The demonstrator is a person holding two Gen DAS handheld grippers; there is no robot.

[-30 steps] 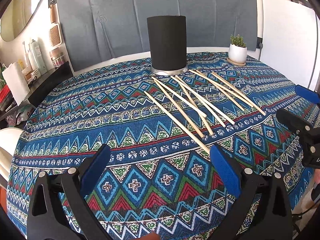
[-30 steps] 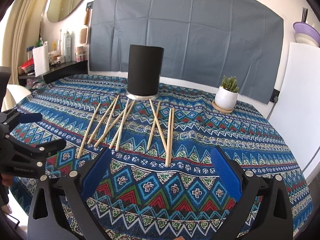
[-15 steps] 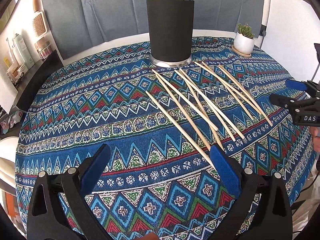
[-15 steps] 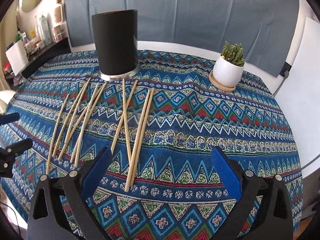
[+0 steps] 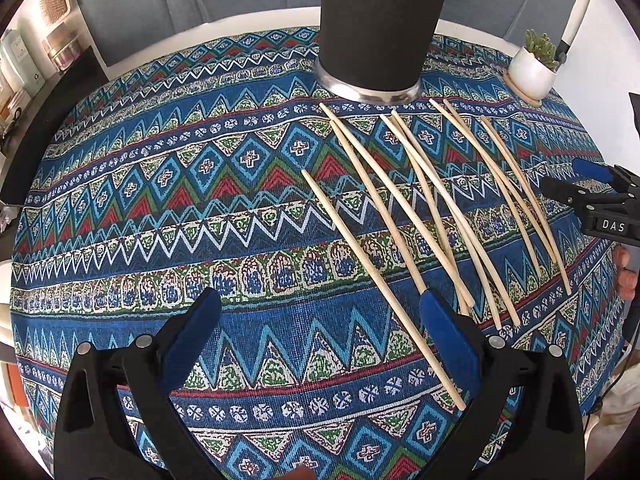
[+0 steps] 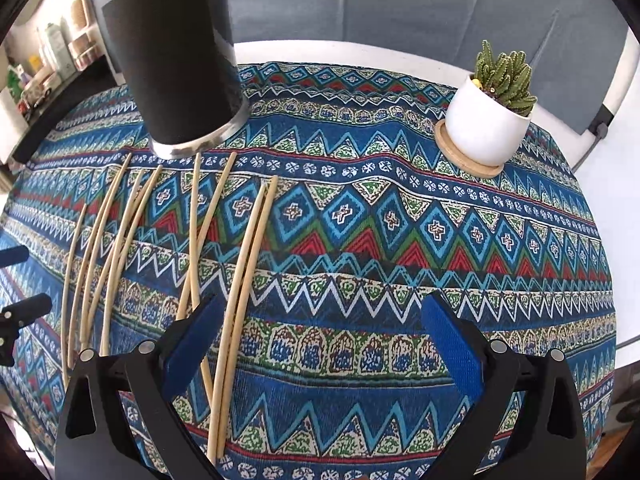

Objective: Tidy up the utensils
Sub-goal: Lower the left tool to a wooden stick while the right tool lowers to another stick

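The left gripper (image 5: 320,336) is held low over the surface (image 5: 160,216), which is covered by a patterned cloth, and is aimed toward the black cylindrical holder (image 5: 380,20); its blue-padded fingers (image 5: 448,344) are spread wide apart with nothing between them. The right gripper (image 6: 320,340) is held at a similar low pose, angled toward the far edge, and its fingers (image 6: 450,346) are likewise spread wide and empty. Eight wooden chopsticks (image 5: 384,284) are counted in the left wrist view, laid flat in a loose fan on the cloth in front of the holder; some cross one another. The nearest chopstick passes under the left gripper's right finger. In the right wrist view the rightmost pair of chopsticks (image 6: 240,292) runs beside that gripper's left finger. One holder is present, standing upright at the fan's far end. One white pot with a cactus (image 6: 486,120) is seen on a wooden coaster, well apart from the chopsticks.
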